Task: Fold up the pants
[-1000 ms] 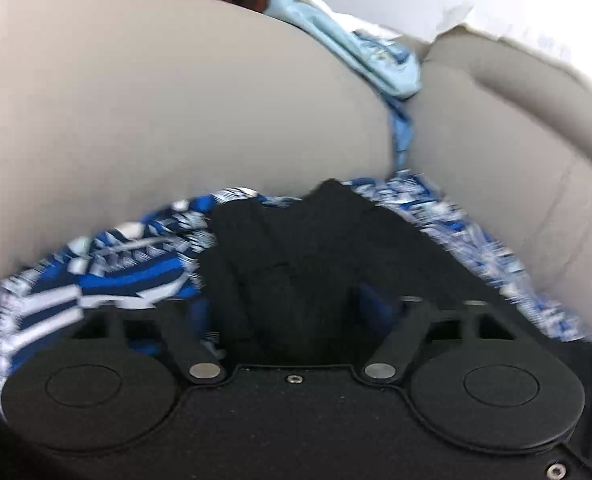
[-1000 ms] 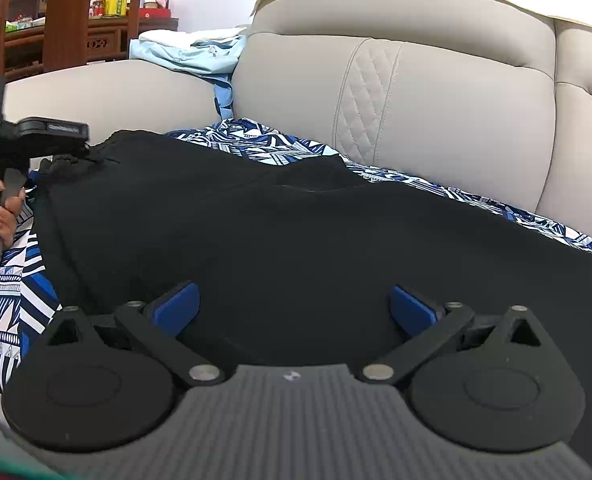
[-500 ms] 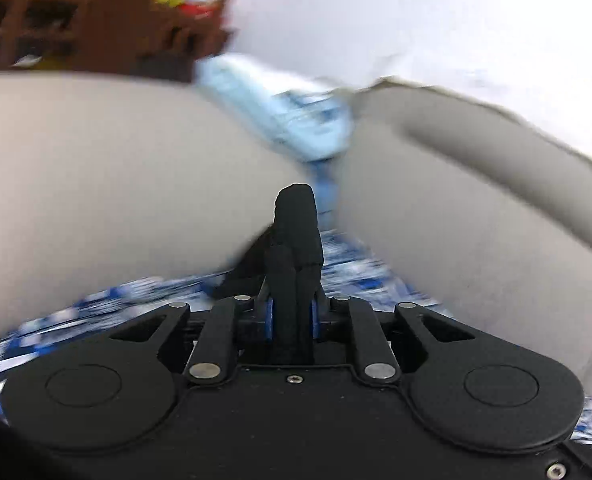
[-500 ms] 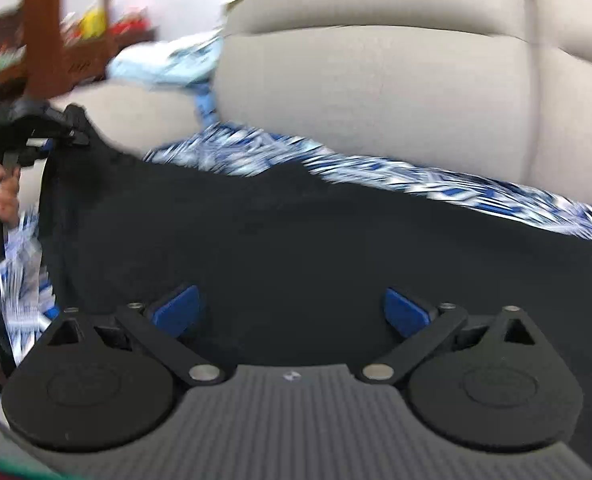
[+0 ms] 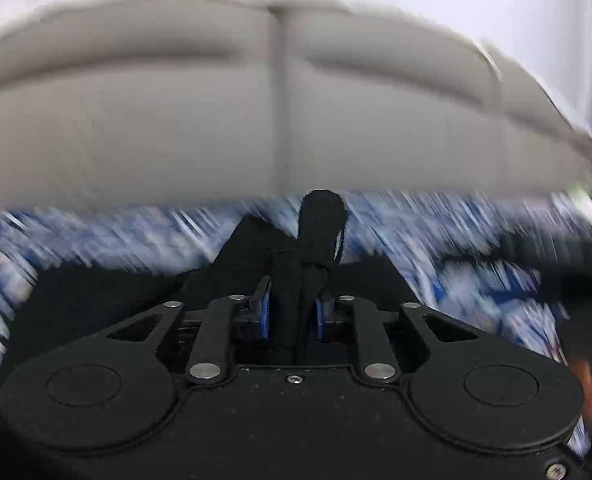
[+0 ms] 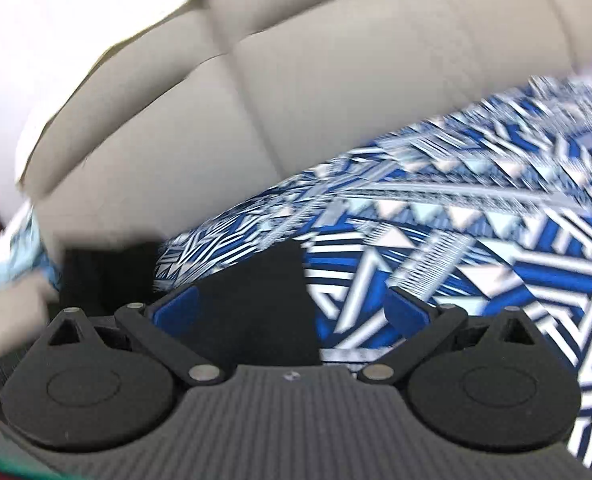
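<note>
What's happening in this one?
A person is folding black pants on a grey sofa covered with a blue-and-white patterned sheet. The left gripper has a bunched edge of the pants between its jaws, which are easing open slightly. The right gripper is wide open and grips nothing, with a corner of the pants lying between its fingers. The left view is smeared by motion, so the fold looks to be mid-swing.

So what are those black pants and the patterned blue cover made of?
Black pants: soft matte fabric, probably knit; it bunches into a thick fold. Blue-and-white geometric cover: smooth printed cloth, exact fibre unclear, lying flat on the beige sofa.
</note>
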`<state>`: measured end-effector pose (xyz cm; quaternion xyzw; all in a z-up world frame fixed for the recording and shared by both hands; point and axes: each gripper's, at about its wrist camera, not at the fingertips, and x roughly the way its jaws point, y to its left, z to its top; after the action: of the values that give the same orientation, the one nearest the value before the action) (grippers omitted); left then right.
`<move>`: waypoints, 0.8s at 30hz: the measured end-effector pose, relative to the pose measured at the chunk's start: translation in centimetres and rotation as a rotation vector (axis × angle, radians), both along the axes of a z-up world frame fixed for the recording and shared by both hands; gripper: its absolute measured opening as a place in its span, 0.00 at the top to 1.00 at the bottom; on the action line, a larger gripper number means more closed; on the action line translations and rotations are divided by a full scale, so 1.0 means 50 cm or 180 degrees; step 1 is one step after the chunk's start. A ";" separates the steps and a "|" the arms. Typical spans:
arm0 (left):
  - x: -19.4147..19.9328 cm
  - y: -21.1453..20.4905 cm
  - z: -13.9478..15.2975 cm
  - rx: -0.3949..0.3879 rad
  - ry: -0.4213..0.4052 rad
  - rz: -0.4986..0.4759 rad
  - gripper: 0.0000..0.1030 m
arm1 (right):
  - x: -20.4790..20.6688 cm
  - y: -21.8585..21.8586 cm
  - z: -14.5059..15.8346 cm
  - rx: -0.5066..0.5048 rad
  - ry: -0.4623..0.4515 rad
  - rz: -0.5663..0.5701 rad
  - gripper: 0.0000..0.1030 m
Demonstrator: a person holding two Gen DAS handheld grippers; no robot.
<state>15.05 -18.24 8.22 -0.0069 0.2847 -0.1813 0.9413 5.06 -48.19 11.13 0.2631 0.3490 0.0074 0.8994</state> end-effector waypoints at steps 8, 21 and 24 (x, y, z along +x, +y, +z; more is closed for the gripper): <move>-0.142 -0.021 -0.026 0.0030 0.0131 -0.0521 0.44 | -0.037 0.011 0.006 0.0108 -0.0210 0.0262 0.00; -0.176 0.217 0.023 0.0252 -0.0241 0.1080 0.63 | -0.081 0.202 -0.031 -0.0534 -0.0104 0.0686 0.20; -0.168 0.241 -0.006 0.0310 -0.0081 0.1218 0.63 | -0.094 0.224 -0.035 -0.0648 -0.0171 0.0639 0.21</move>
<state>6.64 -6.17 7.90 -0.0130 0.2747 0.0148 0.9613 0.34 -37.01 9.39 0.1341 0.3483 0.0689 0.9252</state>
